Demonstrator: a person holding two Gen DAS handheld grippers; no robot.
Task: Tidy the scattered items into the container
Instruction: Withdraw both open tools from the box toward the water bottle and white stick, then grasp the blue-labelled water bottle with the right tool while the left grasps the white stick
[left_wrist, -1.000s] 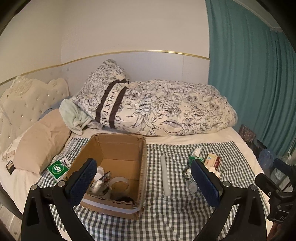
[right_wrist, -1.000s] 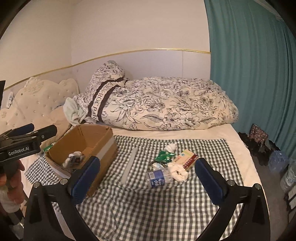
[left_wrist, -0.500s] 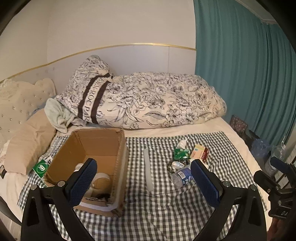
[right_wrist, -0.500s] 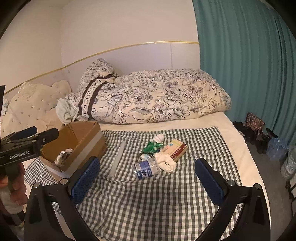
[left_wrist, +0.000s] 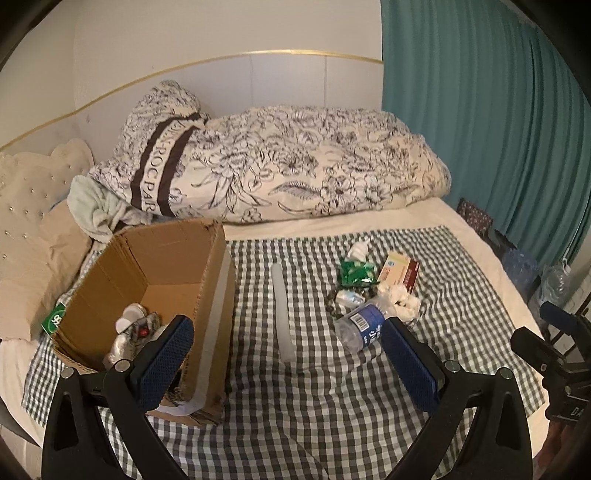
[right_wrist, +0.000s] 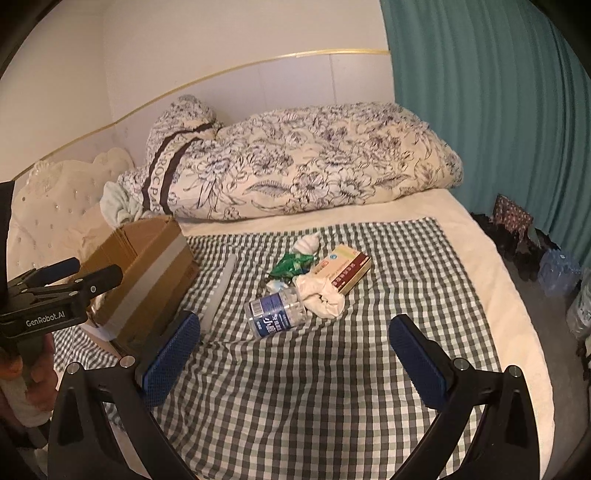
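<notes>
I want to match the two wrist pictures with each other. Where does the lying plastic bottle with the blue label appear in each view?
Left wrist: the plastic bottle lies right of centre on the checked cloth, just beyond the gripper's right finger.
Right wrist: the bottle lies near the centre, slightly left, ahead of the open fingers.
Shared landmark: the cardboard box stands left of the bottle in both views.

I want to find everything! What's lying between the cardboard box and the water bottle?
A long white stick-like strip lies on the checked cloth between the cardboard box and the water bottle, seen from the left wrist.
</notes>
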